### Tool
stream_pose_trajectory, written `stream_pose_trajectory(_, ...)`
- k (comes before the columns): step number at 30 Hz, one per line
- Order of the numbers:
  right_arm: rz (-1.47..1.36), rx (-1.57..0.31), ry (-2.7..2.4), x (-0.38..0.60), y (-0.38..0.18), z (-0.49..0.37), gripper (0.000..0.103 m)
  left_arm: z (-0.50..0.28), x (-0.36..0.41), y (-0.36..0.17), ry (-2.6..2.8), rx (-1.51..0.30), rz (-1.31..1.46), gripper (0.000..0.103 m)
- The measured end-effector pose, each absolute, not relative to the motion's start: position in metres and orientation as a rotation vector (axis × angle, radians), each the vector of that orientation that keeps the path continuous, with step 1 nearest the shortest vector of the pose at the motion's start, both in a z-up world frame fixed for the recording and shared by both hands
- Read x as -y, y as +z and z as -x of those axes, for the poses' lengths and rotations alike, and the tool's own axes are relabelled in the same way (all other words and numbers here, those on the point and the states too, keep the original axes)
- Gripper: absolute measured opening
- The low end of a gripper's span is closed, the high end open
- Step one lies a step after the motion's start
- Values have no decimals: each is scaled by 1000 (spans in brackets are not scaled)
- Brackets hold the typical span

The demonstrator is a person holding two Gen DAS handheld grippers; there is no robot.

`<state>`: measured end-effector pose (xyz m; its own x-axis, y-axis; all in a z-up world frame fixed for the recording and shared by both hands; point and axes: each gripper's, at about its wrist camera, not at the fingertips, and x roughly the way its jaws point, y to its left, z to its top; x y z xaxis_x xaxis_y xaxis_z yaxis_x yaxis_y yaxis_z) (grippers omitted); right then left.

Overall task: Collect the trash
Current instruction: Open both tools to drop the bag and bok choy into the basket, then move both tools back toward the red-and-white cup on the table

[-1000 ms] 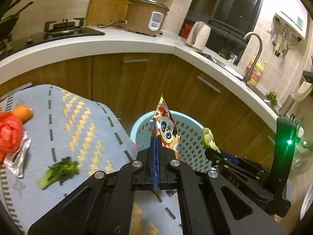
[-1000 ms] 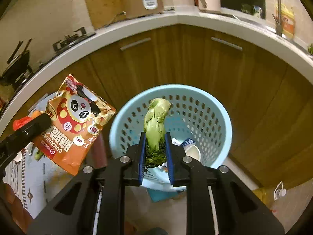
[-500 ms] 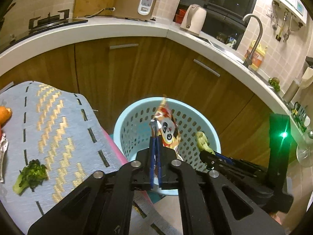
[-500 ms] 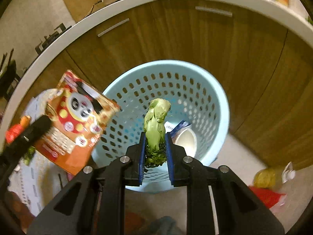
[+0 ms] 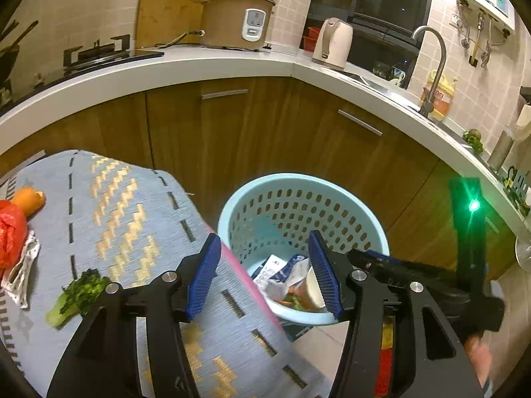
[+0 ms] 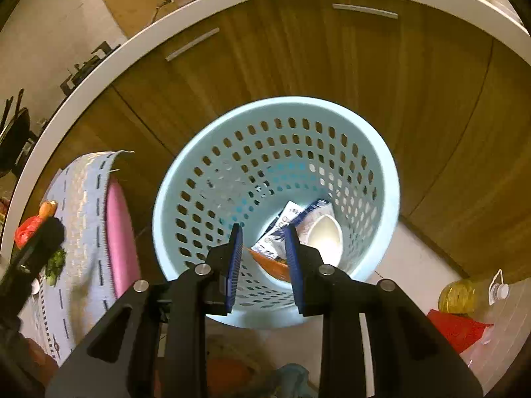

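Laundry-style basket (image 6: 199, 179) stands on the floor before the cabinet doors (image 5: 252, 126), just right of the cloth-covered tabletop (image 5: 126, 205). In the basket: paper cup (image 6: 325, 238), wrappers (image 6: 282, 225), snack bag (image 6: 268, 265). On the tabletop: greens (image 5: 76, 295) near the front, crumpled bag (image 5: 10, 235) and orange (image 5: 28, 199) at left. Behind, on the counter (image 5: 166, 66): rice cooker (image 5: 235, 20), kettle (image 5: 332, 44) to its right, faucet (image 5: 431, 66) farther right. Oil bottle (image 6: 471, 295) on the floor right of the basket.

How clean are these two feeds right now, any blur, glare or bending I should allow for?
Left wrist view: counter edge bows from the fisheye, green lamp flares, near cloth smears. Right wrist view: basket rim slightly soft, corners dark, no harsh glare.
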<state>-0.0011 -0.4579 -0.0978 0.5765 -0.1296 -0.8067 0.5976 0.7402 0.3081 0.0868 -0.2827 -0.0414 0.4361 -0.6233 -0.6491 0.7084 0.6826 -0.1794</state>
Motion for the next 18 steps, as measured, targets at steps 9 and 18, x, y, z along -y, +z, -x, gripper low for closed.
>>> stream_pose_trajectory(9, -529, -784, -392, 423, -53, -6, 24, -86, 230, -15, -775, -693, -56, 53)
stream_pose_trajectory(18, -430, -738, -251, 355, -15, -31, 24, -100, 140, 10, -623, -654, 45, 59)
